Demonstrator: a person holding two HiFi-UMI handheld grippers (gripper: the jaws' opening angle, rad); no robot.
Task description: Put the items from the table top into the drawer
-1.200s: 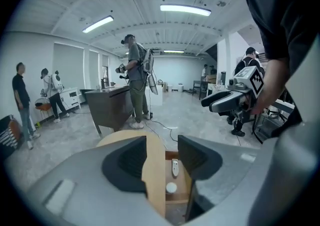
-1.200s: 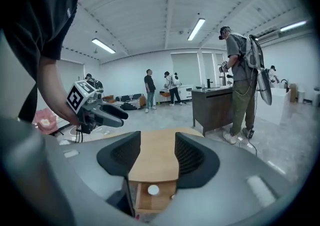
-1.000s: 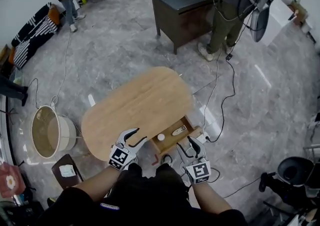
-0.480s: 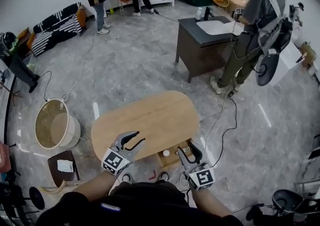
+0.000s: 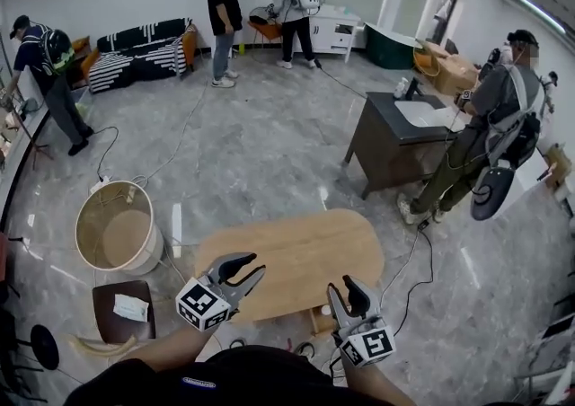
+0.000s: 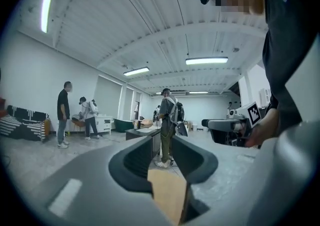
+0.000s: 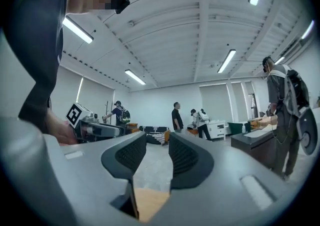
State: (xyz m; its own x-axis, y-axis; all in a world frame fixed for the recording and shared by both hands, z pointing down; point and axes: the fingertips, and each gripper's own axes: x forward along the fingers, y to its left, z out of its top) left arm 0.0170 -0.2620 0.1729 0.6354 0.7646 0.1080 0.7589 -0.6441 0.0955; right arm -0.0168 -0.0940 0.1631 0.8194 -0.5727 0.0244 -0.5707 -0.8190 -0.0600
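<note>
Nearest me, my left gripper (image 5: 251,268) has its fingers (image 6: 135,157) apart on nothing. My right gripper (image 5: 346,289) has just been closing its fingers (image 7: 187,157), still gapped and empty. Between them the open drawer (image 5: 320,323) shows at the wooden worktop's (image 5: 296,251) near edge, a small pale item (image 5: 324,312) inside.

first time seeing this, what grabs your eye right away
Two tools with marker cubes are held up at the bottom of the head view. The left tool is open and empty, and the right tool has jaws that have just been closing, with nothing between them. Beneath them sits the oval wooden table, with a round tub to its left. At the right, a person wearing a backpack rig stands at a dark sink cabinet.
</note>
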